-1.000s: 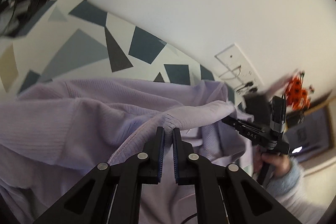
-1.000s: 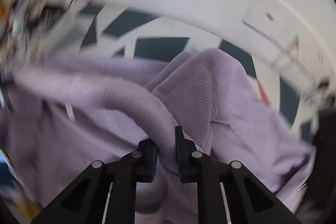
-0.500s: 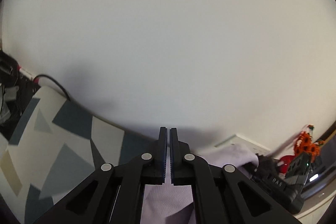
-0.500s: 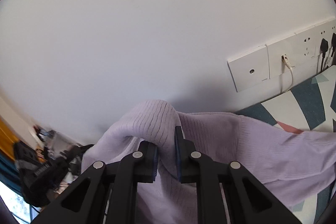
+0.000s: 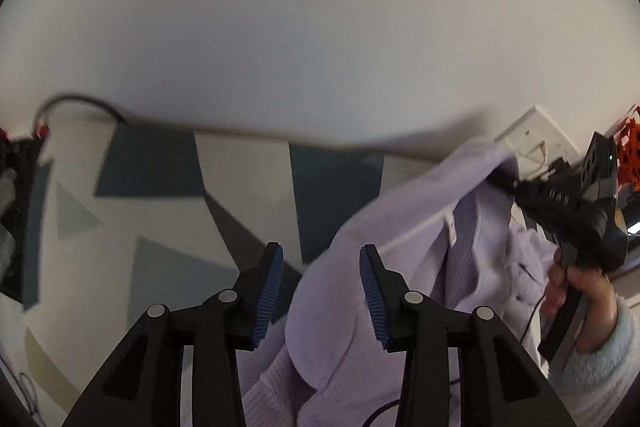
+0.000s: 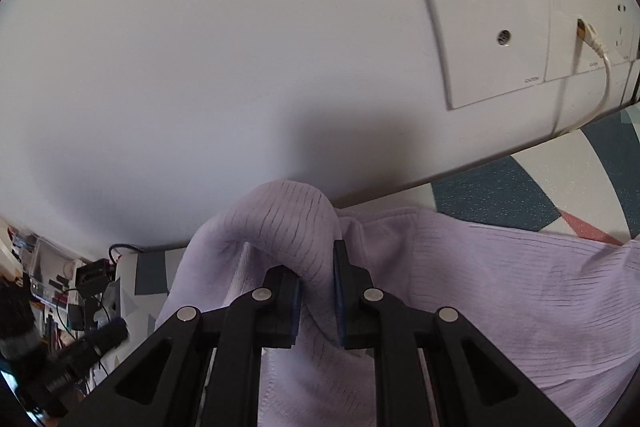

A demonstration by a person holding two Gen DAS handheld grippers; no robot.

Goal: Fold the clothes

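Right gripper (image 6: 316,283) is pinching a raised fold of the lilac sweater (image 6: 500,287) above the patterned table (image 5: 160,163); left gripper (image 5: 320,287) is gaping wide, gripping nothing, beside the hanging cloth.

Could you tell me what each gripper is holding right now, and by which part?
The right gripper pinches a bunched fold of the lilac ribbed sweater; which part is unclear. The left gripper is open and holds nothing.

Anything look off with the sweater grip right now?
Yes. Only the right gripper pinches the lilac sweater, a bunched fold humped over its fingers. The left gripper is open, so the garment hangs lopsided from one point.
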